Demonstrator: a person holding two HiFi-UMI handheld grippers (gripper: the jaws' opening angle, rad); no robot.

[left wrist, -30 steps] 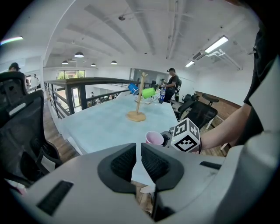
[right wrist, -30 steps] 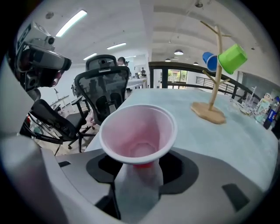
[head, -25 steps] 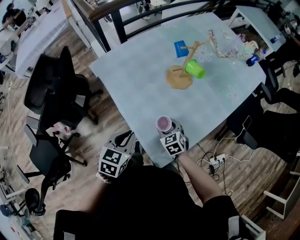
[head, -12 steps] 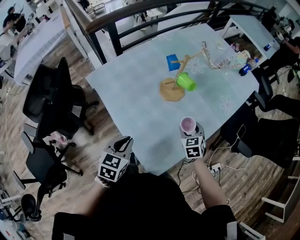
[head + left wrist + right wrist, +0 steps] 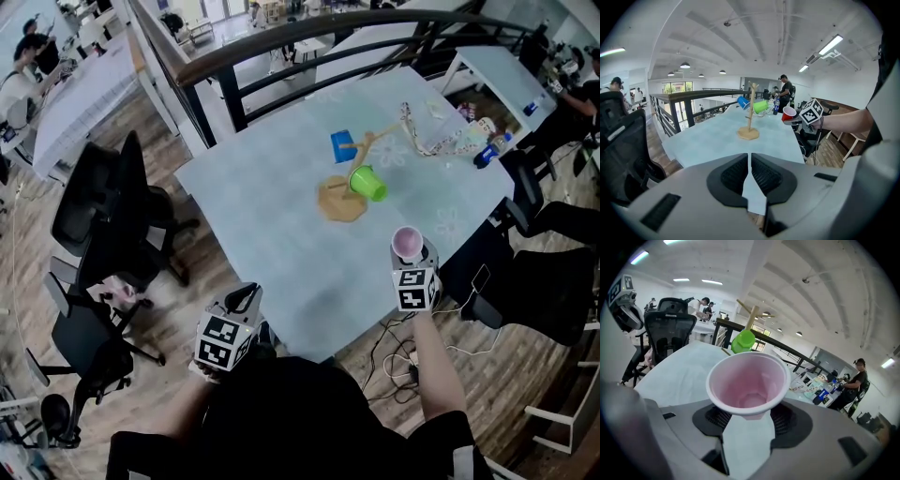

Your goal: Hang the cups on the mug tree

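Right gripper [image 5: 749,417]: clamped on the pink cup [image 5: 747,380], mouth kept upward for carrying.
Left gripper [image 5: 750,174]: closed, empty, held aside.
Mug tree [image 5: 361,155]: green cup [image 5: 367,183] and blue cup [image 5: 343,146] seemingly hung.

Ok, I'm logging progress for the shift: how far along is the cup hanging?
Done: a blue cup and a green cup hang on the mug tree. In hand: the right gripper is shut on a pink cup, short of the tree; the left gripper is shut and empty. Left: hanging the pink cup.
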